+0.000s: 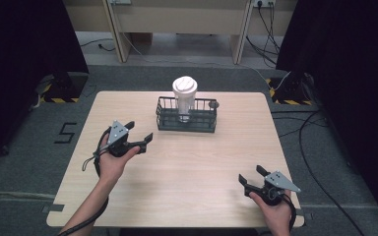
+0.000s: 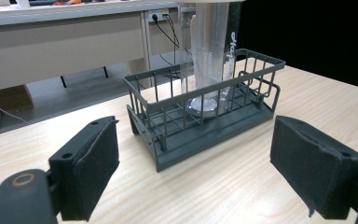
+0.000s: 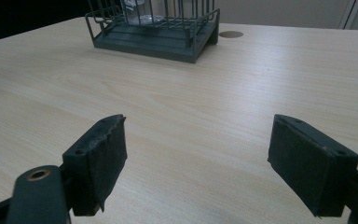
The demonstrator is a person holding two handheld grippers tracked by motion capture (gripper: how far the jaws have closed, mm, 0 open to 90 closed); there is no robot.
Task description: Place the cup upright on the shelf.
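**High view: both tongs spread, tumbler waiting in the rack**

High view puts my left tongs (image 1: 139,132) at the left of the desk (image 1: 187,187), jaws spread and holding nothing, aimed at the near-left corner of the dark wire rack (image 1: 186,119). The left hand (image 1: 112,160) grips the body from below, forearm rising from the bottom edge, wrist turned a little inward. In the left gripper view the rack (image 2: 200,123) sits between my pads (image 2: 91,172), close ahead but not touching.

The clear tumbler (image 1: 184,98) with its white lid stands upright inside the rack, towards its middle, at the far centre of the desk. It is tall and rises well above the wires; I judge that a nudge high up could tip it against the rim, and a jaw catching the wire could drag the whole rack along. The smooth wall may also slip between the pads.

My right tongs (image 1: 250,176) hover at the near-right of the desk, jaws spread, empty, well apart from the rack. The right hand (image 1: 274,212) holds them low, pointing forward and left.
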